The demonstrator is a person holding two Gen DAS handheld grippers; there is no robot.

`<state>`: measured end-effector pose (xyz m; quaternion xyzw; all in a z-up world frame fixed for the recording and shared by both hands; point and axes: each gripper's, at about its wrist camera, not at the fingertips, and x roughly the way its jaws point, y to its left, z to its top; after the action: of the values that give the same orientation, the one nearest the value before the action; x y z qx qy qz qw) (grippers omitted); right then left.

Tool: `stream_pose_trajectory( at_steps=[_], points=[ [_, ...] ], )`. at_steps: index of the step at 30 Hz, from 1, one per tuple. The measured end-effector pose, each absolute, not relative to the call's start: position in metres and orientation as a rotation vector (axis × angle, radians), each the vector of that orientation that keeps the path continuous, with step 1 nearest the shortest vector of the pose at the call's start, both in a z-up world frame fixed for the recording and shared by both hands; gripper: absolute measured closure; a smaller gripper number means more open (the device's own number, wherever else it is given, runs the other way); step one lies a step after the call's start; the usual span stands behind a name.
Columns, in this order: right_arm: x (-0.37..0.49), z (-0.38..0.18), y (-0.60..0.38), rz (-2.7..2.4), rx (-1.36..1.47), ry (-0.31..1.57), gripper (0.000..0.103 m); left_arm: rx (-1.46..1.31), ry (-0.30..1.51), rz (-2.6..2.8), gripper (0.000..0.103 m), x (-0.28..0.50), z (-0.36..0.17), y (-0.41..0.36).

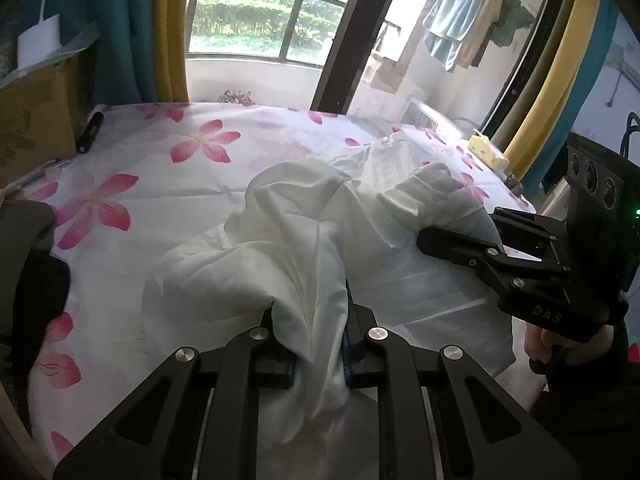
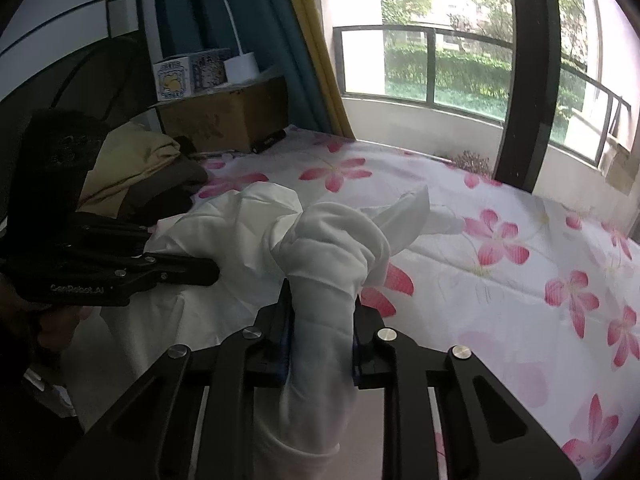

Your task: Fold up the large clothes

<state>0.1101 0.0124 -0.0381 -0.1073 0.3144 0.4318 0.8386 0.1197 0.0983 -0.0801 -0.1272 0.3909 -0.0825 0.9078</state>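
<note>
White garment (image 1: 304, 248) sits crumpled mid-bed, on the sheet w/ pink flowers (image 1: 132, 184). Thin, slightly see-thru fabric, lots of soft folds, bunched into humps. My left claw (image 1: 320, 344) pinches a hanging fold of it, cloth draped down btwn the fingers. My right claw (image 2: 320, 332) pinches a thick rolled-up part that looks twisted, almost knotted, above the pads. Rest of it trails flat on the bed btwn both claws.

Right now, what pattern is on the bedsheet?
Pink flowers on white, clearest in the right wrist view: bedsheet.
</note>
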Motion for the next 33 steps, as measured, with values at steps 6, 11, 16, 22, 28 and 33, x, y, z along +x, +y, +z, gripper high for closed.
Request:
stream_pose_trajectory(
  at_steps=[6, 11, 16, 22, 28, 33],
  points=[
    [0.103, -0.028, 0.026, 0.929, -0.249, 0.631, 0.083, -0.272, 0.778, -0.160, 0.086, 0.111, -0.074, 0.113],
    [0.096, -0.021, 0.040, 0.947, -0.265, 0.607, 0.083, -0.280, 0.745, -0.142, 0.086, 0.099, -0.067, 0.128],
    [0.088, -0.016, 0.056, 0.968, -0.274, 0.587, 0.084, -0.283, 0.705, -0.125, 0.086, 0.087, -0.057, 0.147],
    [0.083, -0.008, 0.074, 0.996, -0.263, 0.559, 0.085, -0.270, 0.672, -0.094, 0.087, 0.075, -0.047, 0.167],
    [0.080, -0.004, 0.099, 1.033, -0.256, 0.539, 0.085, -0.262, 0.653, -0.057, 0.087, 0.067, -0.040, 0.189],
    [0.081, -0.003, 0.117, 1.055, -0.247, 0.531, 0.085, -0.246, 0.643, -0.032, 0.086, 0.066, -0.035, 0.207]
  ],
)
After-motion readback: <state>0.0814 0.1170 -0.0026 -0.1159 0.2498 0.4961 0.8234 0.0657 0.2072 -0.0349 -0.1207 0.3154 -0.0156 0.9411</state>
